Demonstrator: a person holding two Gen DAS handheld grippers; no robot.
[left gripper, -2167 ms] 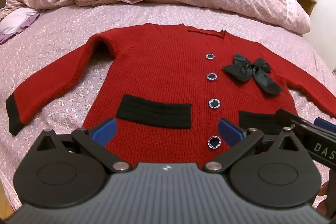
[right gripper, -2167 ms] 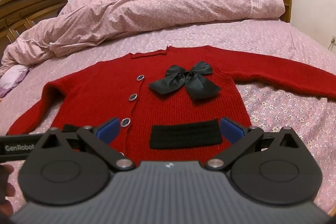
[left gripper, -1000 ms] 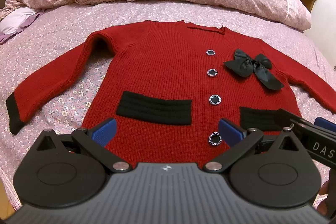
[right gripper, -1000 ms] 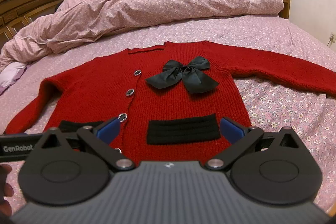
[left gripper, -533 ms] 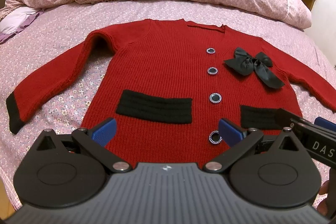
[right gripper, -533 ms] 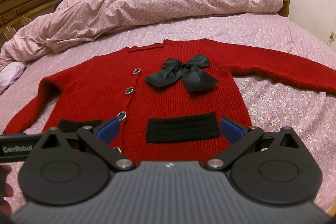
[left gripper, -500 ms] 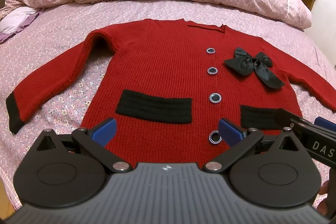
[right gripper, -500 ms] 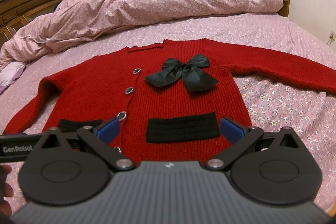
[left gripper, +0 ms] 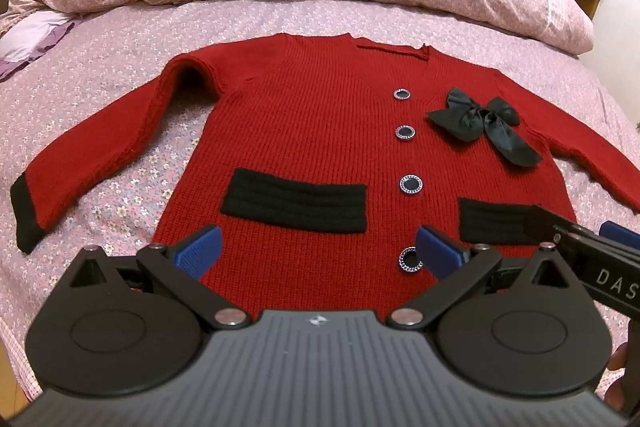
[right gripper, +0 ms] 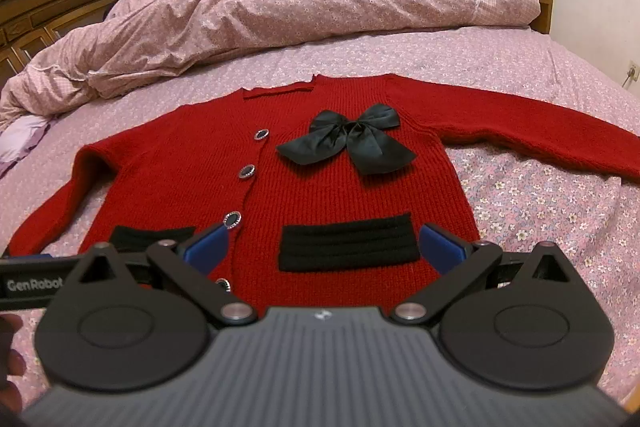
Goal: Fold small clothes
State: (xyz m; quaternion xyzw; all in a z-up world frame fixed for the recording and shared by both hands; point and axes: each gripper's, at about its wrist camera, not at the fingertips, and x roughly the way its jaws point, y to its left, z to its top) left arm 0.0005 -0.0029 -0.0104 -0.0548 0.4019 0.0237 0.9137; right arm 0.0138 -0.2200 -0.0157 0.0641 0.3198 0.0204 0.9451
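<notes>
Floral bedsheet point(left gripper: 100, 115) carries a red cardigan point(left gripper: 320, 123) spread flat near the bed's front edge, its right sleeve cut off by both views. Left gripper point(left gripper: 318, 253) and right gripper point(right gripper: 324, 245) hover wide apart-jawed over the hem, holding nothing and hiding it.

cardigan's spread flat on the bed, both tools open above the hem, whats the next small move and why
Probably lower the left tool toward the black-cuffed sleeve to fold it across the body first. The red cardigan lies flat, buttoned, with both sleeves spread wide, and neither the left tool nor the right tool holds any fabric yet.
</notes>
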